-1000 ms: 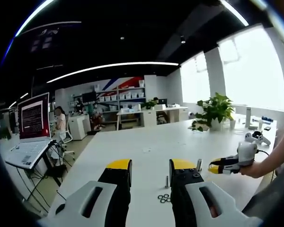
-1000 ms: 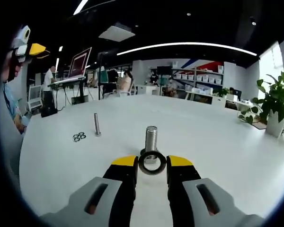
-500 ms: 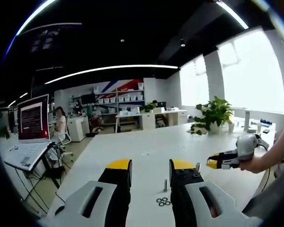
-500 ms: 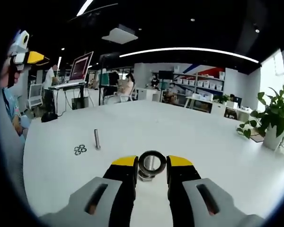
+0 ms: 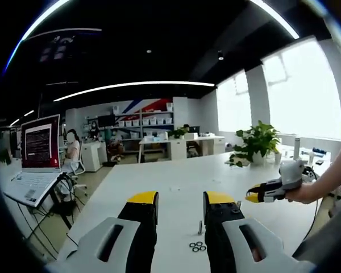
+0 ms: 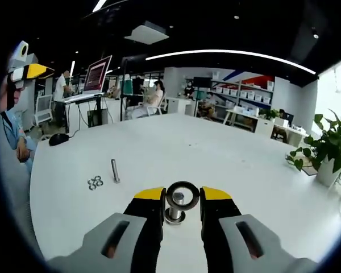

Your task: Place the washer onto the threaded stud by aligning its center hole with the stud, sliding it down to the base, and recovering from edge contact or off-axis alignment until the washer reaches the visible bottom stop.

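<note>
Washer [image 6: 182, 196] pinched edgewise by right gripper [image 6: 182, 203], held over stud [image 6: 177, 208]; left gripper [image 5: 181, 205] parted, empty. Risk: tilt, thread snag.

Your right gripper [image 6: 182, 202]: matt black jaws, yellow tips, glossy grey plastic shells. Between them a dark, smooth metal washer [image 6: 182, 194] before the bright threaded steel stud [image 6: 177, 207]. Table [image 6: 227, 159]: smooth, matt white. Your left gripper [image 5: 181, 206]: same finish
</note>
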A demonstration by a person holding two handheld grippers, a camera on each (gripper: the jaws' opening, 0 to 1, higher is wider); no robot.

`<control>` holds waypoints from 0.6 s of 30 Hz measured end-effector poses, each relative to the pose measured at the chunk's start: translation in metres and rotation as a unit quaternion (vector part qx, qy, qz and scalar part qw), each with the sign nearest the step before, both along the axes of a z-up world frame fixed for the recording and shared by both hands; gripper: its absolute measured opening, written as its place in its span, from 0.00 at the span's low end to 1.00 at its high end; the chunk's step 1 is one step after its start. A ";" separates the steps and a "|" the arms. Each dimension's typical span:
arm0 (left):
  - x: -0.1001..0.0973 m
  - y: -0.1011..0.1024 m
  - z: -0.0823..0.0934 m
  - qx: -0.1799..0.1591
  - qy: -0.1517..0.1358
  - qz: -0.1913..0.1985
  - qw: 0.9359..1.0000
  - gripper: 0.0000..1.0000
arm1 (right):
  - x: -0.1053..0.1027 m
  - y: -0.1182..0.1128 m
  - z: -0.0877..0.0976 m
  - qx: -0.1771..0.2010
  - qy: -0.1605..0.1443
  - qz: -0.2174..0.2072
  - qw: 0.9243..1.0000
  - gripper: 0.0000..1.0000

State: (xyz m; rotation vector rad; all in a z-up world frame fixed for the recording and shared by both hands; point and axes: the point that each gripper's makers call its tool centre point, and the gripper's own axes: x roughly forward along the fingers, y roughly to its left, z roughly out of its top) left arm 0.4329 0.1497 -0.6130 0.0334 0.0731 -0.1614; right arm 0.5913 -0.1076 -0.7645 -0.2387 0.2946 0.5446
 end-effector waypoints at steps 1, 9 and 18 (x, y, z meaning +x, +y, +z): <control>0.000 0.001 0.001 -0.001 -0.002 0.001 1.000 0.30 | 0.001 0.001 0.001 -0.001 0.000 0.002 1.000 0.25; -0.003 0.010 0.005 -0.004 -0.006 0.007 1.000 0.30 | 0.006 0.014 -0.004 -0.016 0.019 0.010 1.000 0.25; -0.005 0.017 0.006 -0.004 -0.007 0.013 1.000 0.30 | 0.012 0.017 -0.015 -0.037 0.049 0.005 0.998 0.25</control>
